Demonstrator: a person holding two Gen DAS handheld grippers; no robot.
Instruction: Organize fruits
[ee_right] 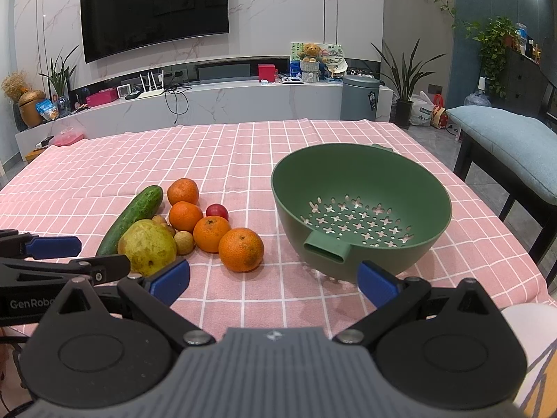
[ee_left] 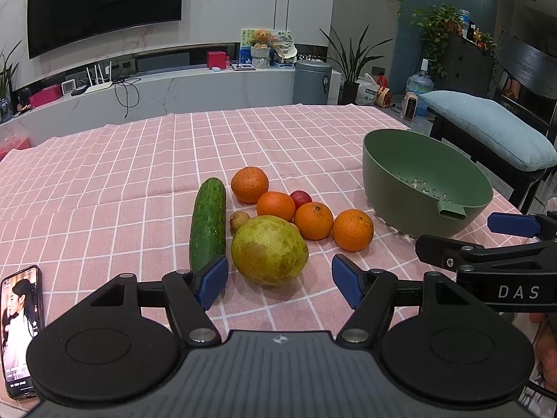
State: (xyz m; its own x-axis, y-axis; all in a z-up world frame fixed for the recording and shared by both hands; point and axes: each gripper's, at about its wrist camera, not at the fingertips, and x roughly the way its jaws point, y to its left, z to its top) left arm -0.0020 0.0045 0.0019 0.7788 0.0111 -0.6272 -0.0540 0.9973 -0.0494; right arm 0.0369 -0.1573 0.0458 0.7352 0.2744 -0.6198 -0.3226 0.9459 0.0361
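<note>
A heap of produce lies on the pink checked tablecloth (ee_left: 139, 174): a cucumber (ee_left: 208, 224), a large yellow-green pear (ee_left: 268, 250), several oranges (ee_left: 352, 230), a small red fruit (ee_left: 301, 198) and small brown round fruits (ee_left: 239, 220). To their right stands an empty green colander bowl (ee_right: 362, 209), also seen in the left wrist view as the bowl (ee_left: 424, 181). My left gripper (ee_left: 280, 284) is open just in front of the pear, touching nothing. My right gripper (ee_right: 273, 280) is open between the nearest orange (ee_right: 241, 249) and the bowl's spout, empty.
A phone (ee_left: 21, 331) with a lit screen lies at the near left table edge. A bench with a blue cushion (ee_right: 515, 142) stands right of the table. A TV wall, a low counter and plants are beyond the far edge.
</note>
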